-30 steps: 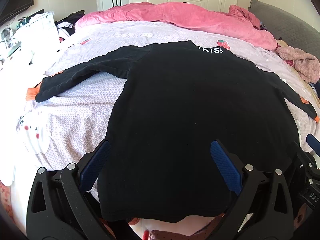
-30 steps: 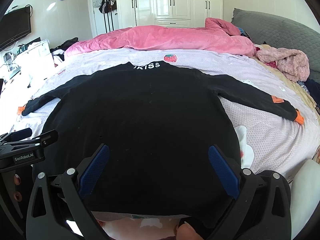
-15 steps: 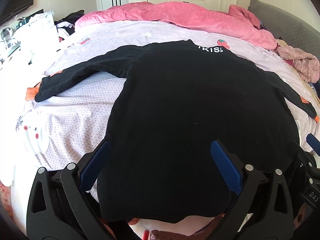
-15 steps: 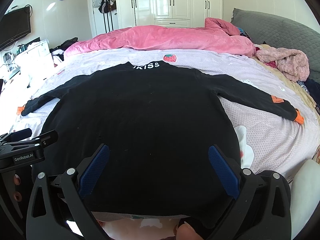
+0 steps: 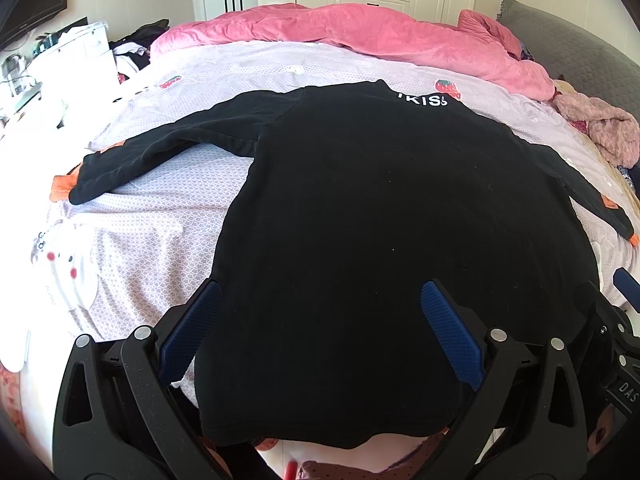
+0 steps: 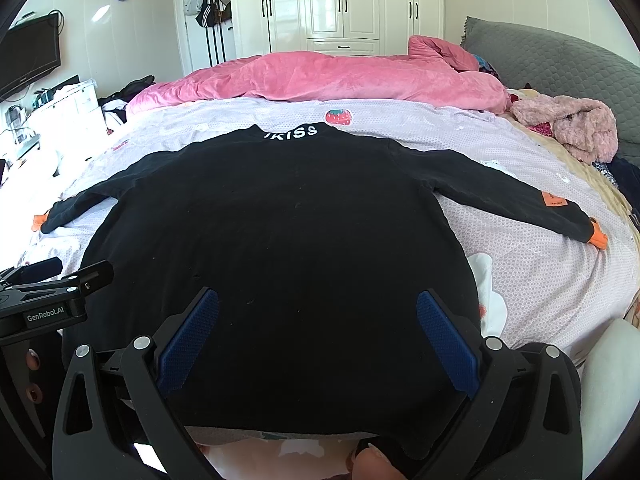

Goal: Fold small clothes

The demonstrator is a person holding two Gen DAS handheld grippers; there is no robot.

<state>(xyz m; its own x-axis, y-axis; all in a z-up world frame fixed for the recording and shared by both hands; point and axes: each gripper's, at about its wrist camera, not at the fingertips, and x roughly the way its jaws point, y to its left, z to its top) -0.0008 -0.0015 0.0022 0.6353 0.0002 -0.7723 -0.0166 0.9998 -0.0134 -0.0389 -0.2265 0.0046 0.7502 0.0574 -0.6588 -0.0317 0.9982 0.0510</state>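
The left gripper stands with its jaws spread wide, the blue pads apart and nothing between them; it hovers over the near left portion of the black long-sleeved top, by the hem. The right gripper is likewise wide open and holds nothing, positioned over the near right portion of the same garment. In the right wrist view, the left gripper's body appears at the left edge, just beside the right one. The top lies flat and unfolded on the bed sheet, hem toward the near edge, collar with white lettering toward the far side. Both sleeves are extended outward: the left sleeve runs toward the left edge of the bed, the right sleeve toward the right, each ending in an orange cuff. The right sleeve carries an orange patch. The sheet is pale lilac with a strawberry print just beyond the collar. Farther back lies a bunched pink duvet; a fuzzy pink garment rests at the far right beside a grey headboard. White wardrobes stand against the far wall, and a television hangs at the left.
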